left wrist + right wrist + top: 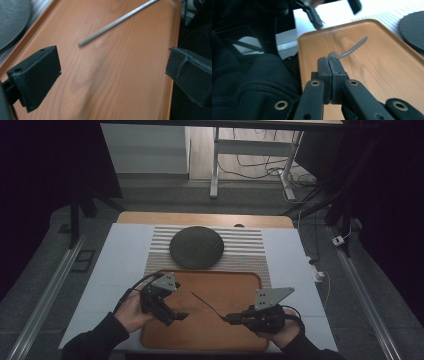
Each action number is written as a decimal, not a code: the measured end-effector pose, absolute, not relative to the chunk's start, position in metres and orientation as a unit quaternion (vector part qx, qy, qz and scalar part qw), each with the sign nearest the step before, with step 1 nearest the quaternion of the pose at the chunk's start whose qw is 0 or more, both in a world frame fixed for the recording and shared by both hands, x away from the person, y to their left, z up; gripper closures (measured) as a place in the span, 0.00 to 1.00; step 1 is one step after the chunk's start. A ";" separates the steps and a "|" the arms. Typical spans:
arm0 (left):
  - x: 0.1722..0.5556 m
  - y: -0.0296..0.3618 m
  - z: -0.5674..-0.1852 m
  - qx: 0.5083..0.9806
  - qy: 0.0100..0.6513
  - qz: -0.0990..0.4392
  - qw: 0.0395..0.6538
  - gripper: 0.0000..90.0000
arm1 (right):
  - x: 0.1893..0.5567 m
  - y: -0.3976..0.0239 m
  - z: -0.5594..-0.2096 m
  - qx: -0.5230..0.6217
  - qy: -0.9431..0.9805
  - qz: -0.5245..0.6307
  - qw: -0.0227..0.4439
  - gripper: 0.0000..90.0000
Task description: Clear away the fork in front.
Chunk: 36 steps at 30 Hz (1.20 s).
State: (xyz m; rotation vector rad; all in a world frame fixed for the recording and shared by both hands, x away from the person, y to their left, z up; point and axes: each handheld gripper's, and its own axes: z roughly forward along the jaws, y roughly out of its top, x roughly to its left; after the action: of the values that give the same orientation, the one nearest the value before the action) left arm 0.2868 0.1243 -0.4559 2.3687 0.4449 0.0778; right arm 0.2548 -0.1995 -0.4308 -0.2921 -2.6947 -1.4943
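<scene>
Over one wooden tray [235, 285], the right gripper [231, 318] clamps one spoon [352, 48]; the left gripper [112, 72] gapes wide

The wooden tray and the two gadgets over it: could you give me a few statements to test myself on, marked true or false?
1. The right gripper has its jaws shut on a thin metal utensil. True.
2. The left gripper has its jaws clamped on the utensil. False: they stand wide open, nothing between them.
3. The dark round plate lies on the wooden tray. False: it lies on the striped mat beyond it.
4. Both grippers are over the tray. True.
</scene>
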 end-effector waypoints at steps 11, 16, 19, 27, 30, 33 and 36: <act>0.290 0.100 -0.459 0.943 0.069 0.027 0.326 0.21 | 0.248 -0.189 -0.429 -0.051 -0.871 -0.485 0.059 1.00; 0.286 0.095 -0.458 0.949 0.035 0.036 0.311 0.43 | 0.246 -0.188 -0.427 -0.032 -0.870 -0.486 0.070 1.00; 0.284 0.093 -0.458 0.952 0.010 0.037 0.303 0.52 | 0.244 -0.185 -0.426 -0.017 -0.874 -0.481 0.070 1.00; 0.279 0.089 -0.459 0.956 -0.062 0.026 0.284 0.80 | 0.243 -0.183 -0.427 -0.004 -0.881 -0.467 0.079 1.00; 0.277 0.088 -0.459 0.957 -0.081 0.024 0.278 0.87 | 0.244 -0.183 -0.428 -0.003 -0.881 -0.465 0.084 1.00; 0.273 0.088 -0.459 0.956 -0.101 0.027 0.275 0.89 | 0.245 -0.184 -0.428 -0.001 -0.880 -0.465 0.095 0.99; 0.271 0.087 -0.458 0.954 -0.120 0.023 0.273 0.91 | 0.247 -0.185 -0.429 -0.003 -0.876 -0.471 0.107 0.99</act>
State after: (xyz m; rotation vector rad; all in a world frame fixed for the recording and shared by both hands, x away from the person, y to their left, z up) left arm 0.2707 0.0874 -0.4582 2.5670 -0.3218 0.0615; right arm 0.2471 -0.1850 -0.4289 -0.0102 -2.5782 -1.3864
